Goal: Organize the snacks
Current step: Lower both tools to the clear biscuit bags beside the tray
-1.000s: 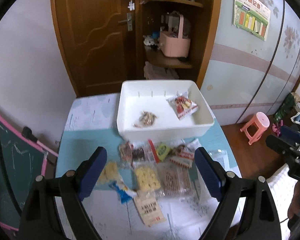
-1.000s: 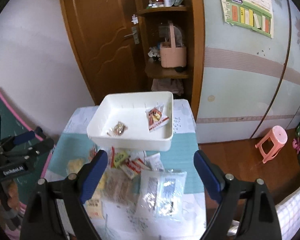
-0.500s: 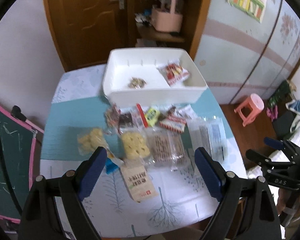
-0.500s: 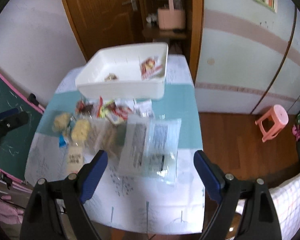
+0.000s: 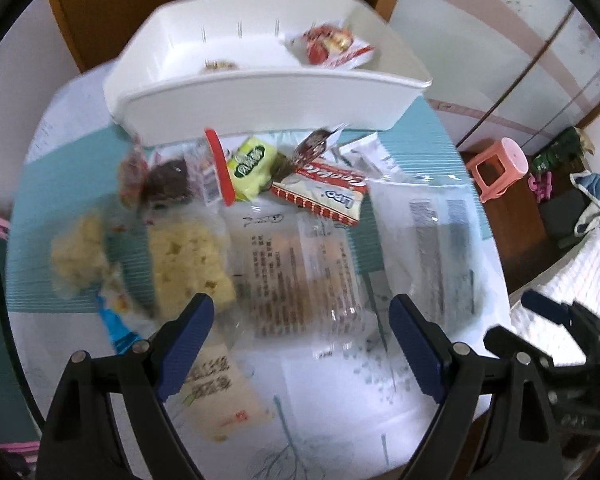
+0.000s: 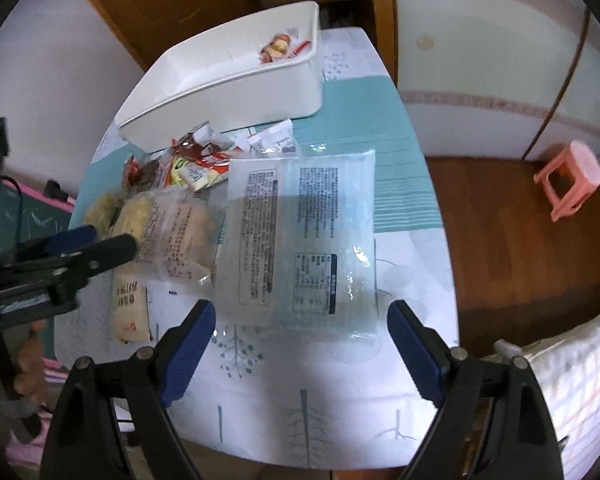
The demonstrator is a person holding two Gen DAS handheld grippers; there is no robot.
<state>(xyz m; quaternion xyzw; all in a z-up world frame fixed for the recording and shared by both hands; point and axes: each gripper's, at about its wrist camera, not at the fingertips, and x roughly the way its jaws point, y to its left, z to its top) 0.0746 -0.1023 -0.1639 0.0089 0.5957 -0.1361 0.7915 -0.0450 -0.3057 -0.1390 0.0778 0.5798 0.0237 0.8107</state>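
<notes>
Table (image 6: 340,392): patterned cloth w/ teal band, seen closer than 1 s ago; both views have dropped from room-level toward the snack pile. Approach phase is judged underway, no pick made yet.

White bin (image 5: 268,100): set at far edge of table, just behind the pile. Two packets are already held in it: red-and-white packet (image 5: 332,46) at right, small brownish one (image 5: 220,65) at left. Contents unchanged vs 1 s ago, so most of the sorting is judged still to do.

Large clear packs (image 6: 300,236): two lying flat side by side, label-side up, nearest the right tool. Likely next target on that side.

Clear biscuit pack (image 5: 300,276): flat, framed directly between the left tool's fingers.

Yellow puffed snacks (image 5: 188,264), Lipo cookie pack (image 5: 320,196), green packet (image 5: 250,164): heaped together, overlapping, just in front of bin.

Left tool (image 5: 300,344): spread wide, nothing gripped, above table.

Right tool (image 6: 302,340): spread wide, nothing gripped, above near edge of large packs.
</notes>
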